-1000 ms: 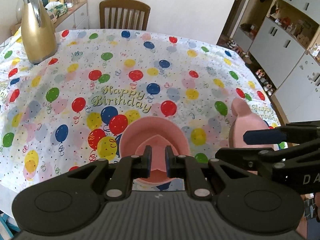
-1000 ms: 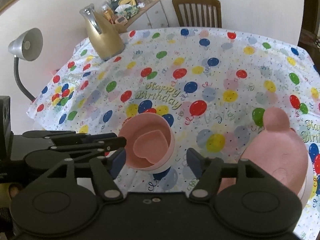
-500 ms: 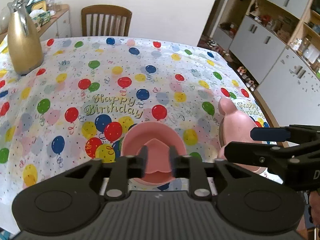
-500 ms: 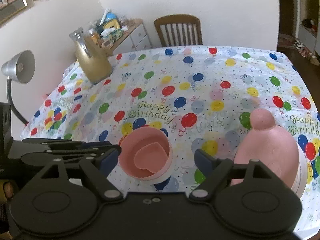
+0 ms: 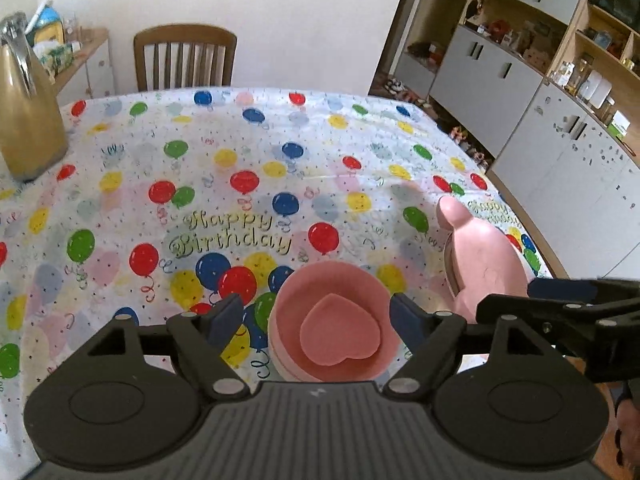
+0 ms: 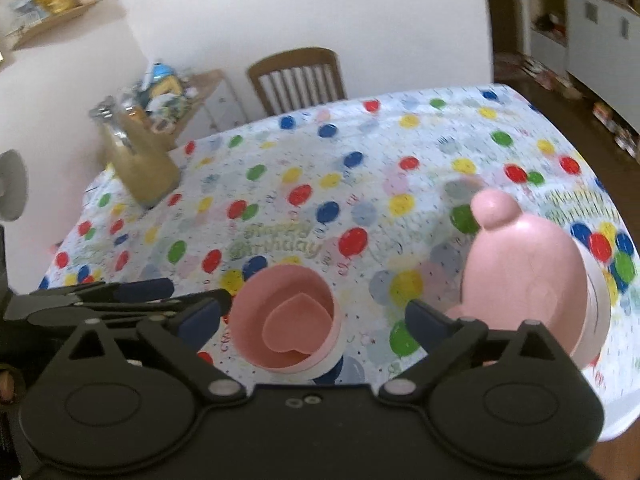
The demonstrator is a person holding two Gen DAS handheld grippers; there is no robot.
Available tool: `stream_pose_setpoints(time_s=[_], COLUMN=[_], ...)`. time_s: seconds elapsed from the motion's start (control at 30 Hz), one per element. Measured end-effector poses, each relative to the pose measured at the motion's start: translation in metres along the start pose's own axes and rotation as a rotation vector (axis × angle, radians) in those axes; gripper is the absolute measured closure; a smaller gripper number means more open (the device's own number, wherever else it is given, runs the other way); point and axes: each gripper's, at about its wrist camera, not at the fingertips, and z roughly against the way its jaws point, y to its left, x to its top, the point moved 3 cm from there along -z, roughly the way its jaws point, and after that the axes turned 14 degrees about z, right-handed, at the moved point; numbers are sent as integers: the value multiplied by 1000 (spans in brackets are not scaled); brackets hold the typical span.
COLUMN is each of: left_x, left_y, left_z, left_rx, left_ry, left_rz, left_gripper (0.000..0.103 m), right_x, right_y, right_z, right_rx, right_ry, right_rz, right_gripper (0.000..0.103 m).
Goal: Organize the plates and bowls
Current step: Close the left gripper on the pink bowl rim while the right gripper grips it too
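A stack of pink round bowls [image 5: 332, 324] with a small heart-shaped dish [image 5: 340, 330] on top sits near the table's front edge; it also shows in the right wrist view [image 6: 286, 326]. A stack of pink eared plates [image 5: 486, 264] sits to its right, also in the right wrist view [image 6: 528, 280]. My left gripper [image 5: 316, 316] is open and empty, its fingers on either side of the bowl stack and above it. My right gripper [image 6: 316, 316] is open and empty, between the bowls and the plates.
The table has a balloon tablecloth [image 5: 240, 184]. A gold thermos jug [image 5: 28, 112] stands at the far left. A wooden chair [image 5: 184, 60] is behind the table. Cabinets [image 5: 520, 88] line the right wall. A grey lamp [image 6: 12, 188] is at the left.
My left gripper has opened from nearly shut around the heart dish to wide open. Both grippers have risen and pulled back a little from the table.
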Motion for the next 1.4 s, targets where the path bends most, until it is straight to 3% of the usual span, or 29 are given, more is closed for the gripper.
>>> stream_pose_setpoints(time_s=[0.23, 0.4, 0.77, 1.0, 1.2, 1.4], left_x=[4, 8, 4, 1, -5, -10], left_y=[22, 36, 47, 49, 50, 49], left_z=[-37, -64, -86, -91, -97, -105], left_rx=[8, 40, 56, 19, -5, -3], left_ry=[73, 112, 173, 215, 257, 286], left_rz=[36, 59, 92, 129, 155, 153], left_gripper=[23, 23, 24, 43, 52, 58], right_x=[-18, -31, -30, -30, -31, -32], right_y=[-11, -22, -15, -2, -4, -8], right_z=[-32, -57, -97, -110, -119, -127], right_rx=[-59, -99, -91, -30, -15, -16], right_ry=[79, 135, 193, 245, 269, 277], right_rz=[-175, -302, -313, -285, -309, -311], right_gripper=[4, 11, 34, 48, 60, 65])
